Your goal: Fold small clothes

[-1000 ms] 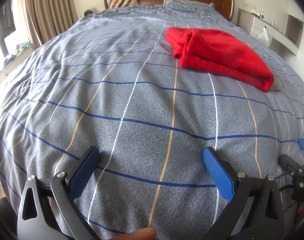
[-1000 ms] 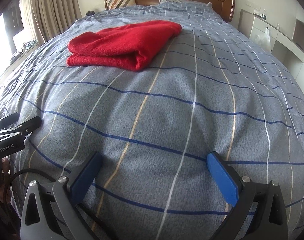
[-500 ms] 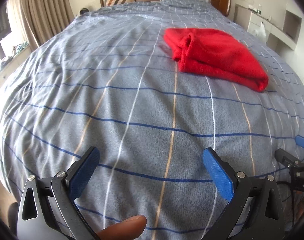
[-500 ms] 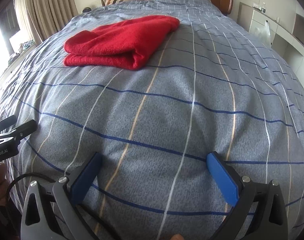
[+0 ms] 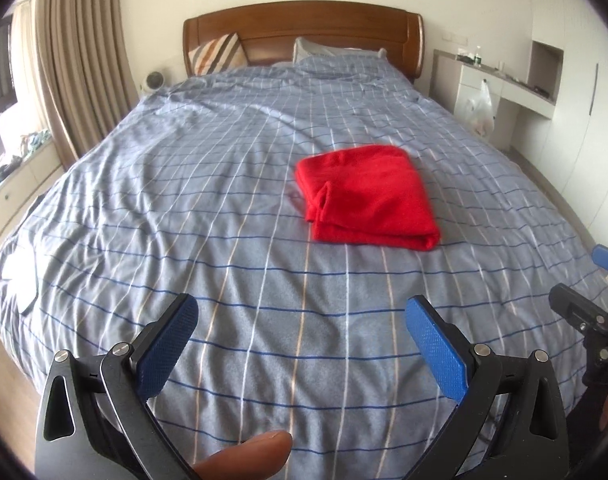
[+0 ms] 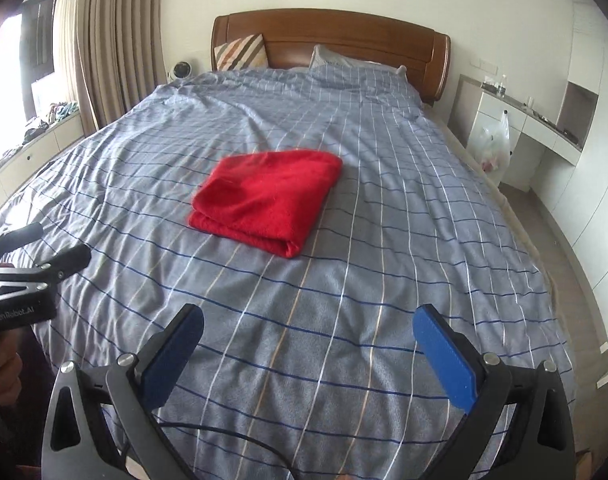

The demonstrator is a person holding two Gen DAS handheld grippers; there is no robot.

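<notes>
a folded red cloth [image 5: 368, 196] lies on the bed [image 5: 224, 208]. left claw [image 5: 300, 320] and right claw [image 6: 308, 328] hang above the bed's near end, both spread wide, holding nothing.

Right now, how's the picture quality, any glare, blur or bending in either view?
Left wrist view: fisheye bends the bed, corners go black, the red cloth has a slightly smeared far edge. Right wrist view: same bending, window glare washes out the upper left.
</notes>
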